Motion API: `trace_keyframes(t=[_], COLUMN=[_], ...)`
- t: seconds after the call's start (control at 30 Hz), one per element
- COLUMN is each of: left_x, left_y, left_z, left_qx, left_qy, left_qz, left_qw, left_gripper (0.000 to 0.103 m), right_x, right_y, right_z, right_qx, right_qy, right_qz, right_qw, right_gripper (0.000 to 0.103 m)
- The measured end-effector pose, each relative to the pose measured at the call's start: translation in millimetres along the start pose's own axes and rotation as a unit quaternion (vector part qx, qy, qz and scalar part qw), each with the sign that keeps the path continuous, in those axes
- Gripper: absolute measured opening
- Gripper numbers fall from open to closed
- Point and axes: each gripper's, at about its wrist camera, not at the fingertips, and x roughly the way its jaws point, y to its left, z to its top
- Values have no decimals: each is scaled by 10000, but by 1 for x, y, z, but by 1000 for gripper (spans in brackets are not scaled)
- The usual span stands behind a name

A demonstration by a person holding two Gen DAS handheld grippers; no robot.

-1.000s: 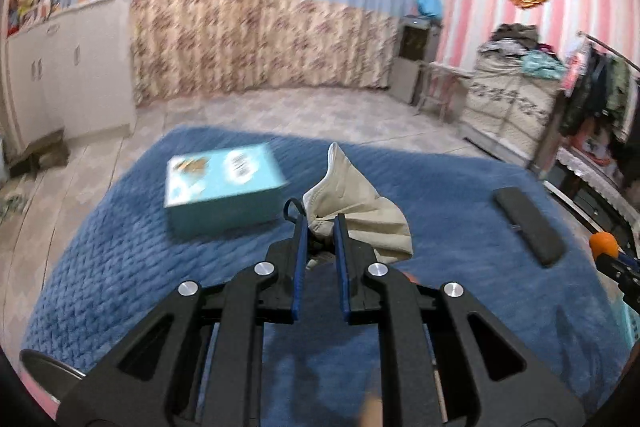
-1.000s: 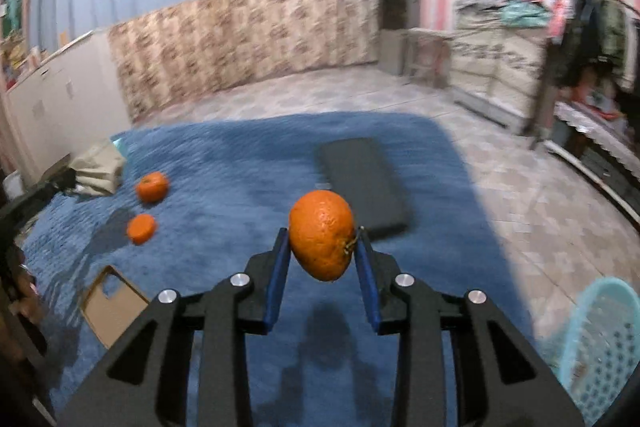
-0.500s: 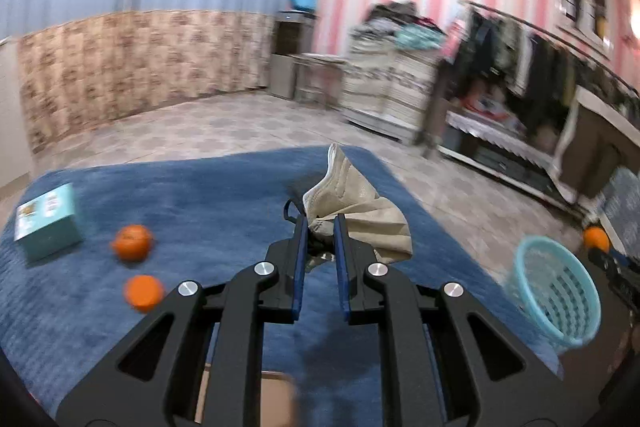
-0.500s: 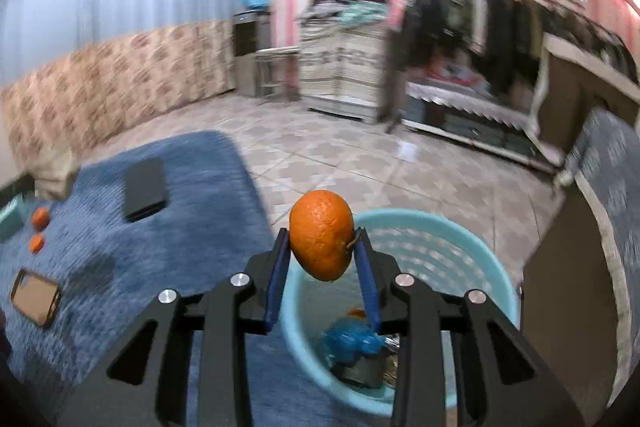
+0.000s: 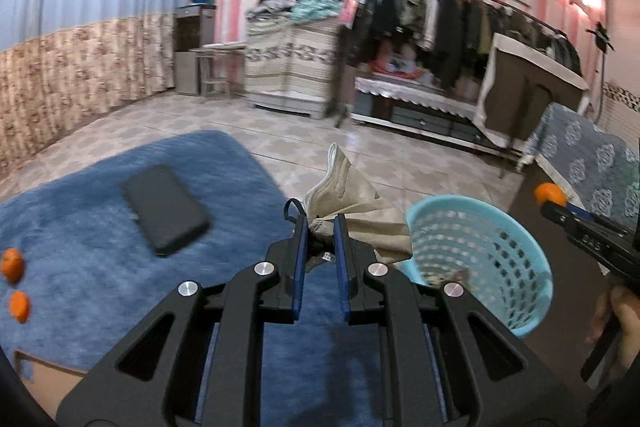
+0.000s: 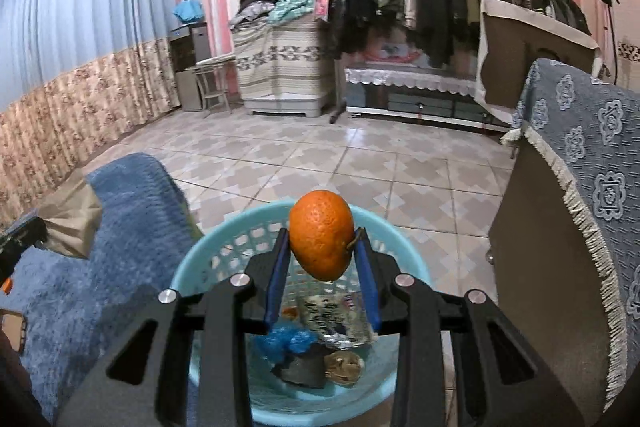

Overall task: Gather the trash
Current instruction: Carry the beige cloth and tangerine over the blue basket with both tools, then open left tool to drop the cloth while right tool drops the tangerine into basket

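A: Right wrist view first: the blue rug (image 6: 120, 227) fills the floor from 7 to 10 o'clock, and the light-blue basket (image 6: 224, 251) sits at 6 o'clock, directly under the tool, with wrappers and scraps already in its bottom.

B: And the tool itself?

A: The right gripper (image 6: 322, 255) has its jaws pressed against both sides of an orange (image 6: 321, 239), which hangs above the basket's mouth. I'd judge the drop is the step in hand.

B: How to do it well?

A: Part the jaws only a little, with the fruit over the centre and not the far rim at 12 o'clock. Lowering it first would probably keep it from bouncing out, since it is round and firm.

B: The other hand?

A: In the left wrist view the basket (image 5: 516, 247) lies at 3 o'clock, off to the side. The left gripper (image 5: 320, 227) is nearly closed on a crumpled beige paper bag (image 5: 356, 199), pinched at its lower edge. It should swing toward 3 o'clock before letting go; the bag is light and may drift.

B: Anything left behind?

A: A black phone-like slab (image 5: 166, 209) at 10 o'clock on the rug, and two small oranges (image 5: 12, 263) at 9 o'clock.
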Motion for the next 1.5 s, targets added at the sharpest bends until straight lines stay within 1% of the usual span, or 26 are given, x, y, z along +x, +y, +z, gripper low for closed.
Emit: trace_keyframes(t=[0.1,0.23,0.5,0.63,0.77,0.87,0.97,1.03,1.07,1.13,1.17,1.2,1.23,1.27,1.33,1.5], left_x=[14,25,48,63,77,87,89,90,90,85,81,78,75,72,67,58], left_y=[-28,-52,-88,-101,-118,-125,-125,-124,-123,-116,-112,-107,-102,-97,-84,-60], left_z=[0,-1,-3,-8,-15,-18,-20,-20,-18,-14,-11,-9,-6,-2,5,18], left_qx=[123,292,596,687,1023,1078,1089,1064,1032,991,969,922,863,791,638,542], left_qy=[80,96,172,370,418,525,533,549,526,428,356,292,235,179,76,-96], left_qz=[-167,-252,-385,-566,-549,-612,-538,-455,-411,-302,-190,-79,-7,56,201,607], left_qw=[9998,9992,9973,9953,9924,9909,9912,9918,9924,9937,9945,9953,9960,9967,9977,9966], left_gripper=[12,12,12,12,12,12,17,36,40,55,60,69,76,78,86,93], right_x=[1,1,6,9,11,16,19,19,19,20,20,20,20,21,23,26], right_y=[-10,-24,-49,-62,-66,-65,-62,-61,-59,-56,-54,-52,-51,-49,-44,-27], right_z=[1,-1,-4,-7,-7,-7,-8,-7,-7,-6,-6,-6,-4,-3,-3,-2], right_qx=[46,122,360,575,664,661,628,614,604,582,565,540,514,484,441,224], right_qy=[-52,-119,-119,-98,-80,-21,29,43,48,53,56,60,66,73,82,86], right_qz=[-90,-160,-246,-228,-220,-175,-151,-137,-138,-121,-125,-123,-118,-111,-81,-18], right_qw=[9999,9997,9990,9980,9975,9977,9979,9980,9981,9982,9983,9984,9986,9987,9990,9997], right_gripper=[33,33,33,33,33,33,33,33,33,33,33,33,33,33,33,33])
